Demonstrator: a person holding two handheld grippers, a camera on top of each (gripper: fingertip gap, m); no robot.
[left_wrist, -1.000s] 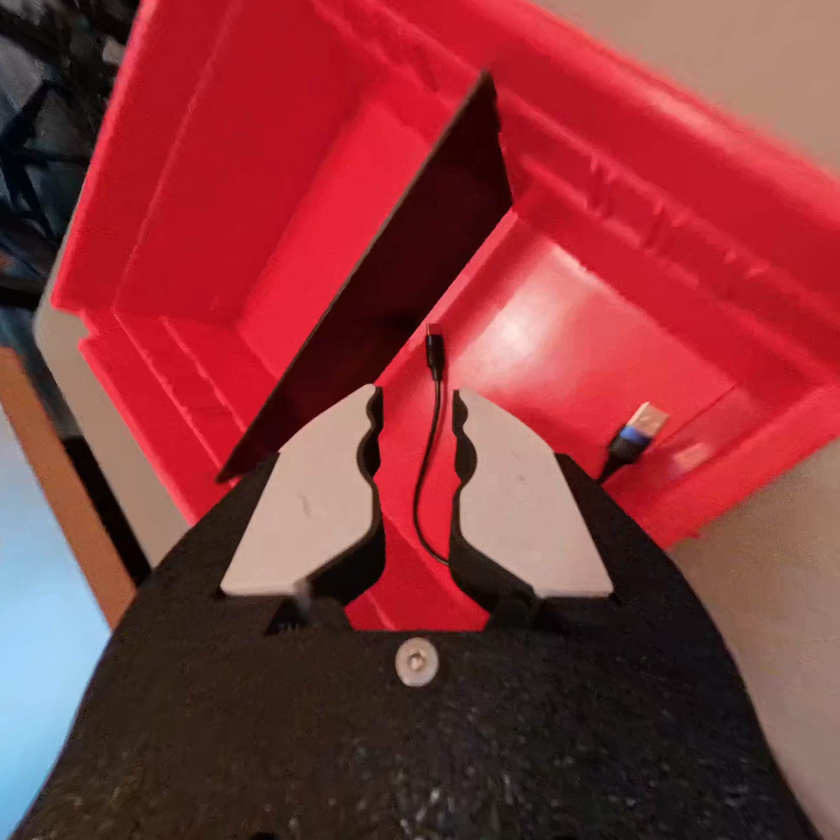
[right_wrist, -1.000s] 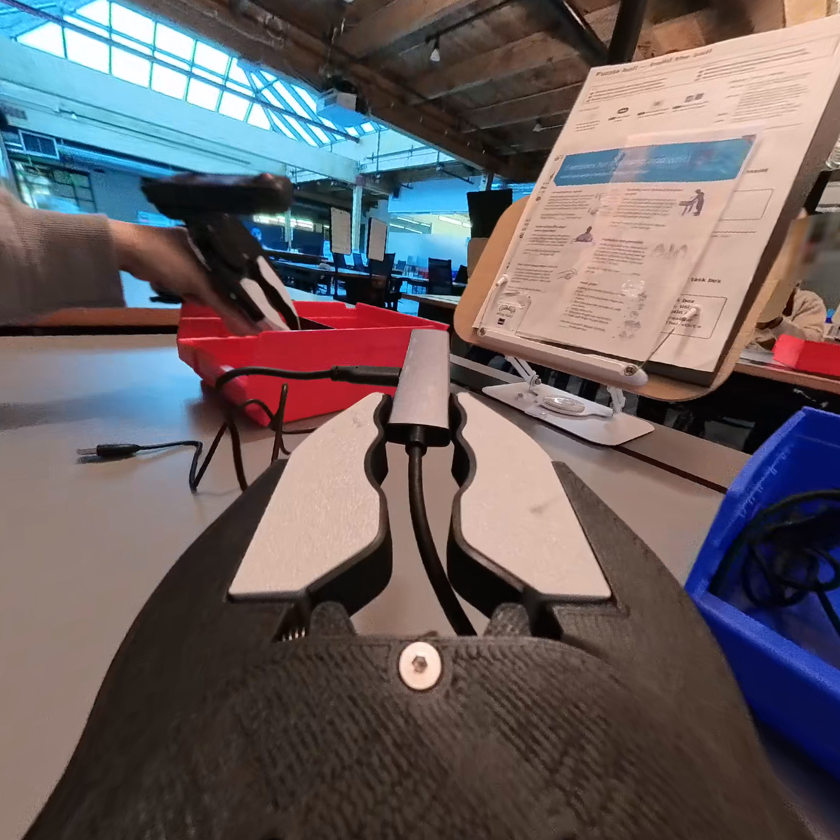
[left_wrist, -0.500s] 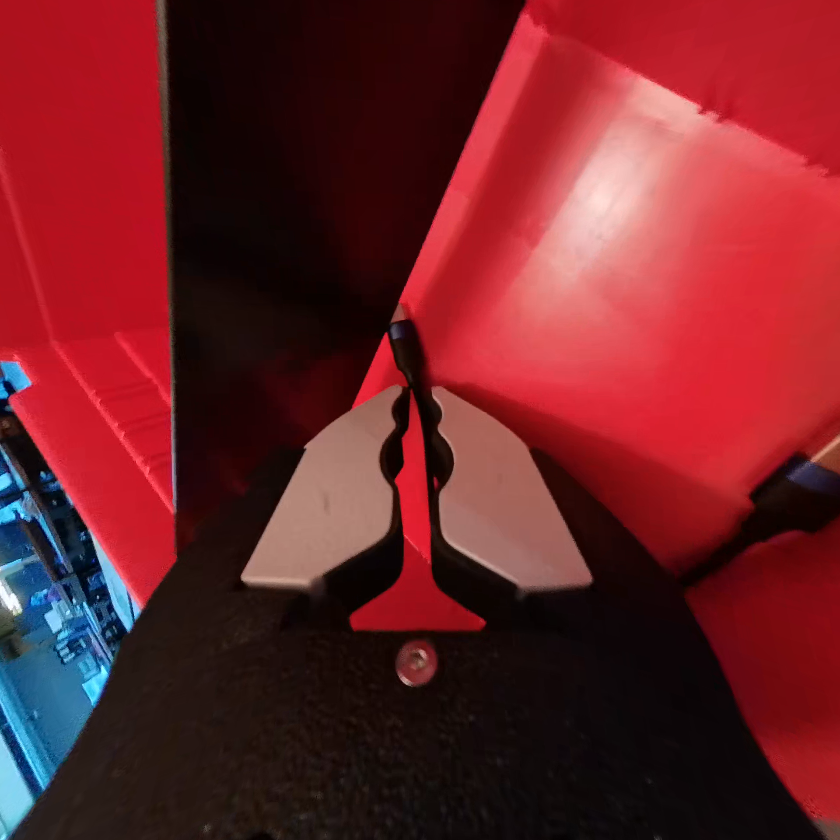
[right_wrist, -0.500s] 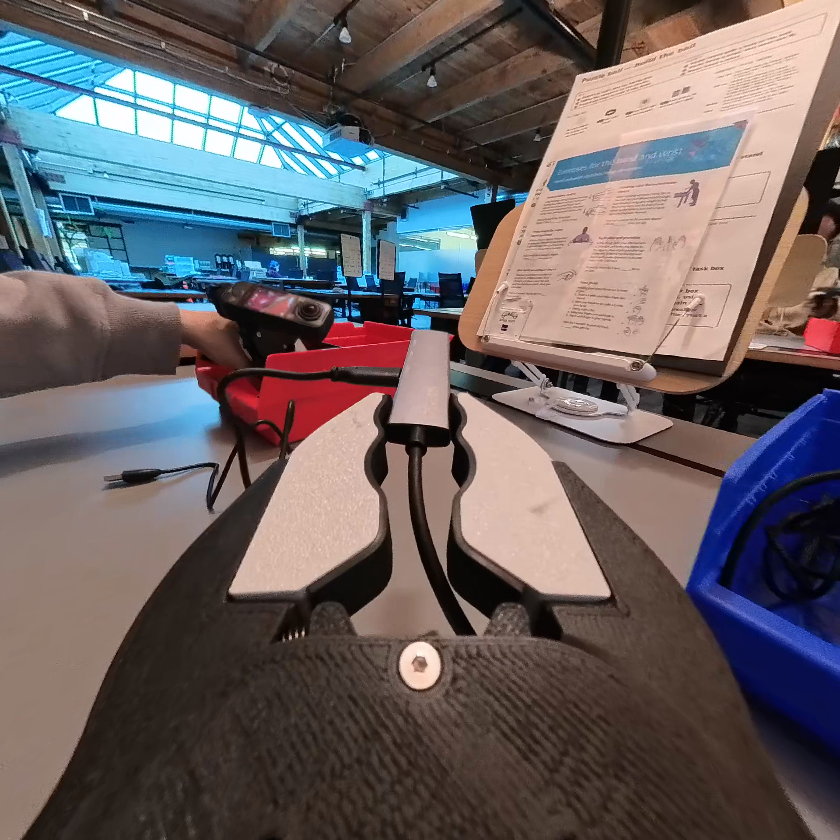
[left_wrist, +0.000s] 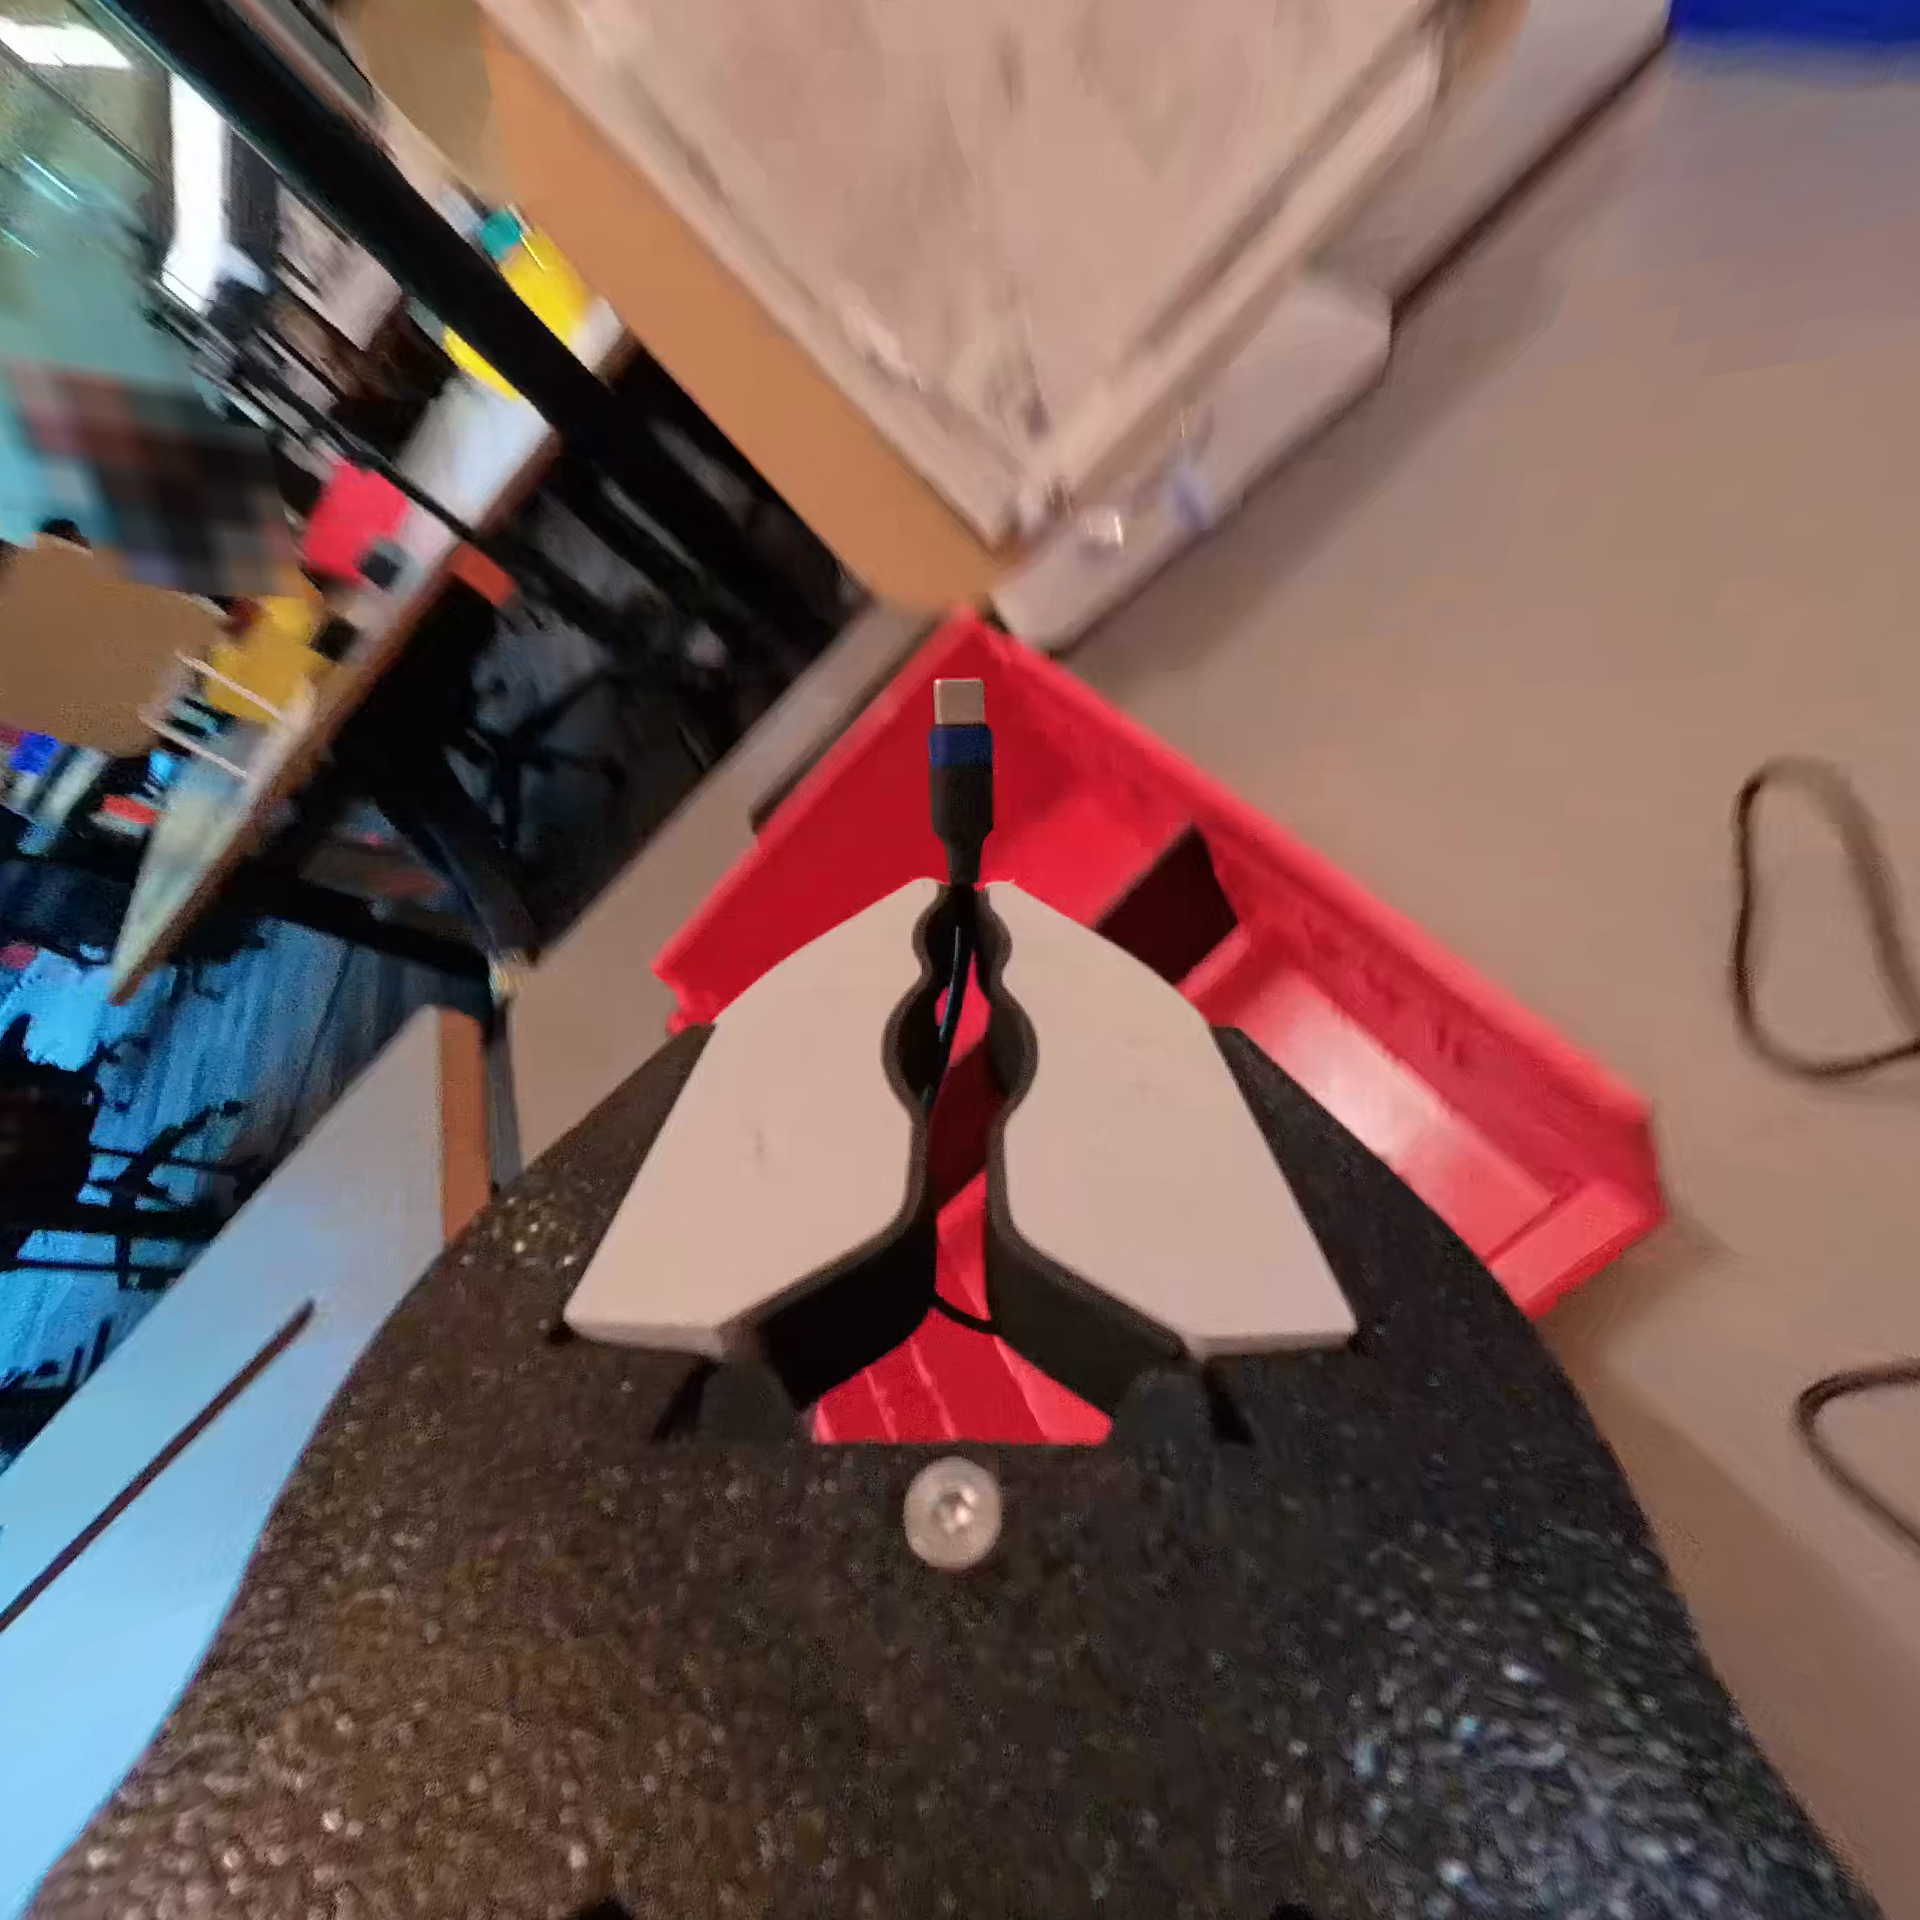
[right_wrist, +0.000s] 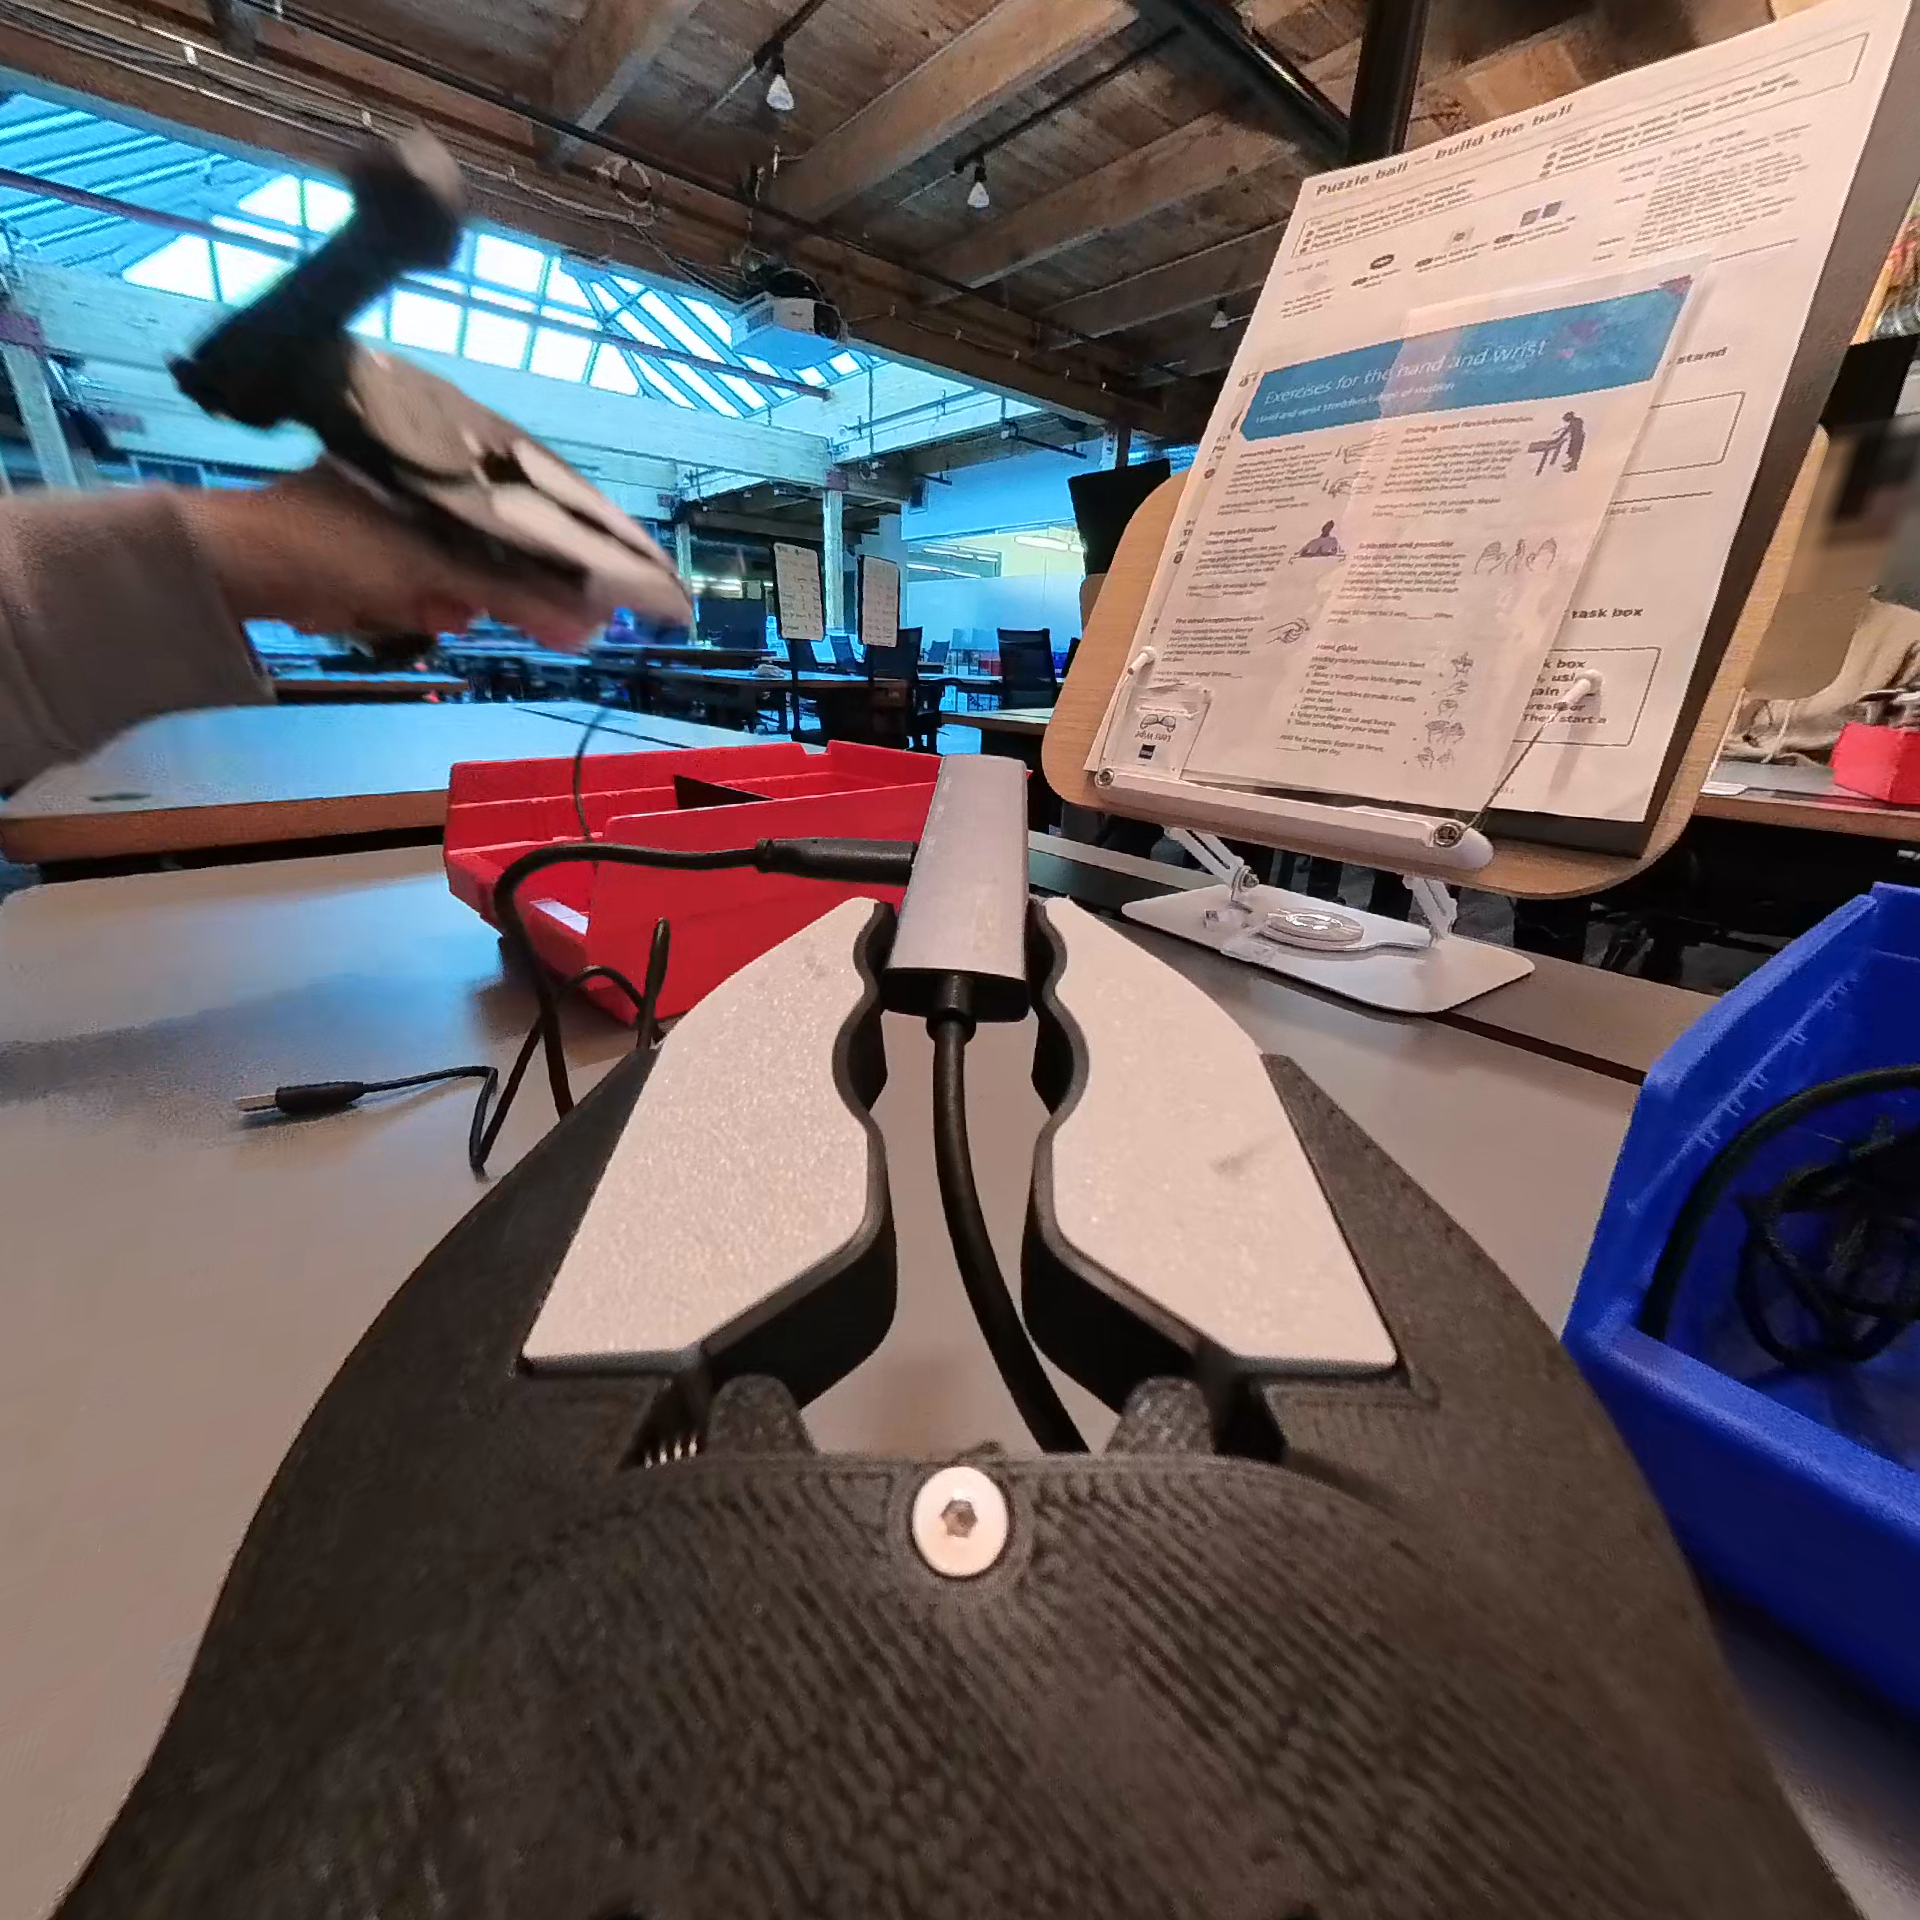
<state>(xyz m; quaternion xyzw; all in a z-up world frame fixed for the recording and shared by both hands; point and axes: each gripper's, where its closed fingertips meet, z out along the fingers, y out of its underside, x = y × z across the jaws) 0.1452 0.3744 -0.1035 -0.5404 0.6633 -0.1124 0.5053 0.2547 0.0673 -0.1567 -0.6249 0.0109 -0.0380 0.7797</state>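
Your left gripper (left_wrist: 961, 894): clenched on thin cable (left_wrist: 963, 800), plug clear above red tray (left_wrist: 1382, 1039). Your right gripper (right_wrist: 956, 914): gripping grey hub (right_wrist: 966, 883) level, ports reachable.

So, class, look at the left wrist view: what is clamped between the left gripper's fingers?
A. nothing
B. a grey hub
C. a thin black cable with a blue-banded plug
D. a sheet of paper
C: the left gripper is shut on the thin black cable, its blue-banded plug sticking out above the red bin.

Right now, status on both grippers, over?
Left gripper shut on USB cable, above red bin. Right gripper shut on grey USB hub. Nothing blocking.
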